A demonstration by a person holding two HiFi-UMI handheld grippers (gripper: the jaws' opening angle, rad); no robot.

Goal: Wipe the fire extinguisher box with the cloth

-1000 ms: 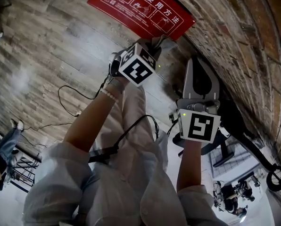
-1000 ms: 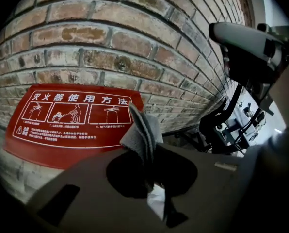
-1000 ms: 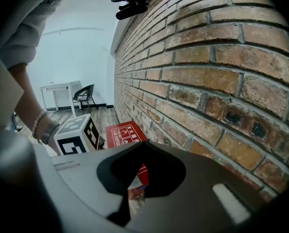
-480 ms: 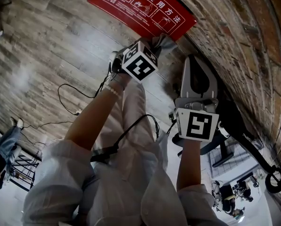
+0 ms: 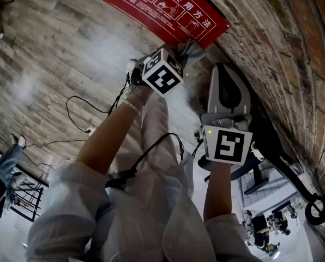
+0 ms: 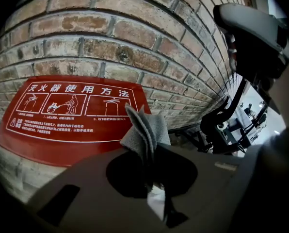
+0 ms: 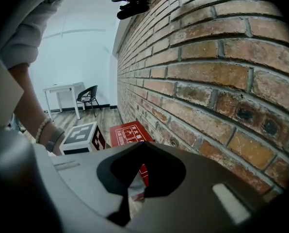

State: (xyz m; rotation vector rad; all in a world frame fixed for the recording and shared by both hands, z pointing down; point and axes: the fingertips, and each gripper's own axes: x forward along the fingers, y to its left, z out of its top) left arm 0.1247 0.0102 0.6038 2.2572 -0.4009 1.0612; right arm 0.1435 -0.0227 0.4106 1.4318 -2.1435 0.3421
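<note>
**Cloth pinched in the left claw, red box just ahead**

From the head view: holds the left gripper (image 5: 183,52) clamped on a grey cloth (image 5: 191,48), with the red fire extinguisher box (image 5: 162,7) lying ahead of that claw against the brick wall (image 5: 271,31). Cannot tell whether cloth and box corner touch. Holds the right gripper (image 5: 226,70) off to the right, jaws closed together, tips toward the wall, box ahead and to its left.

Through the left gripper view: pinches the cloth (image 6: 145,130) at the jaw tips, its folds standing up past them. Shows the box (image 6: 72,115) beyond the claw and to its left. Reads, white on red, 灭火器使用方法 above three small pictograms; finer lines below too small to read.

Through the right gripper view: shows jaws meeting at the tips with nothing between. Finds the box (image 7: 130,132) ahead past those tips, a marker cube (image 7: 81,137) just left of it, and bricks close along the claw's right
</note>
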